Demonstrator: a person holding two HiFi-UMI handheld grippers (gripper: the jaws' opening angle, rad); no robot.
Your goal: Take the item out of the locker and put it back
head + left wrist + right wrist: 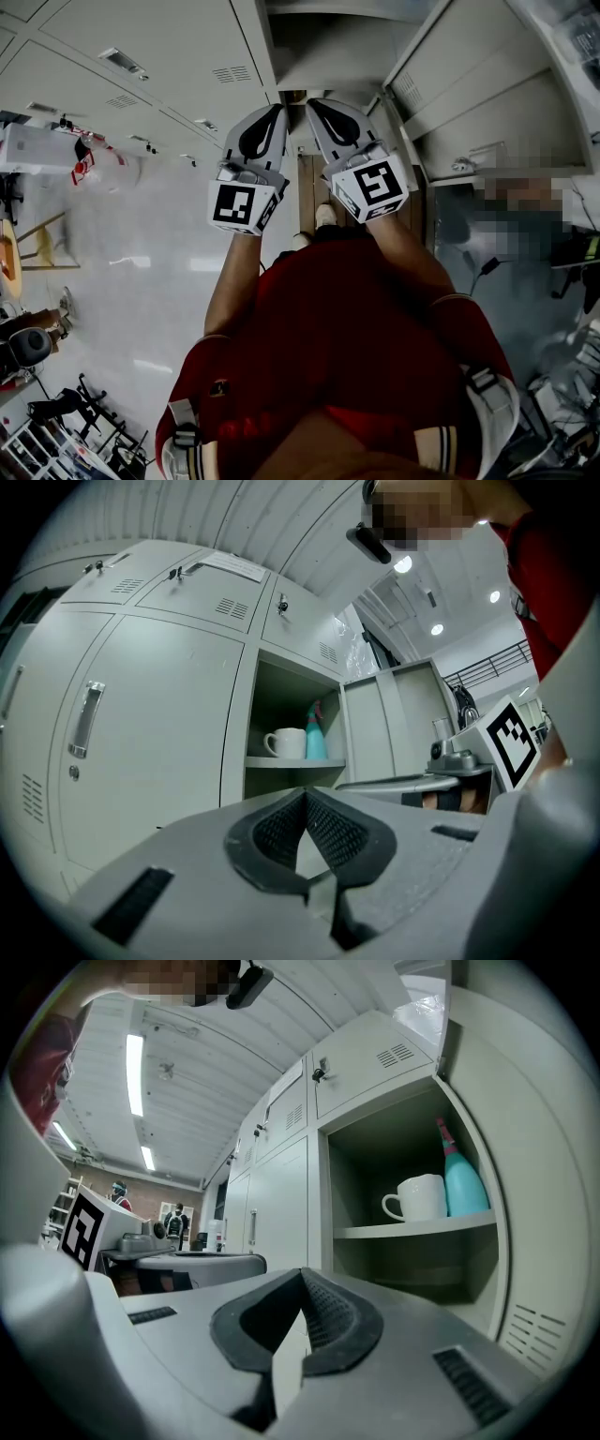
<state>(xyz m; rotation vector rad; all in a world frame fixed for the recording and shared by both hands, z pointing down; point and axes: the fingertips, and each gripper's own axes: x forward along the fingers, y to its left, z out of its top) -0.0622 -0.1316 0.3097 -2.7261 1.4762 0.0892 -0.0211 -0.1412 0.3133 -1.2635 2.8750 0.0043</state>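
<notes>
We hold the left tool [305, 793] and the right tool [302, 1273] side by side, near us, both pinched together with nothing between their jaws. Farther off the locker [375, 1143] stands open. On its shelf [375, 1232] a white mug [418, 1198] sits just left of a teal spray bottle [466, 1185].

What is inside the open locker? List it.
In the open locker, the shelf holds a white mug and a teal bottle. Below it, the right gripper covers part of the space.
</notes>
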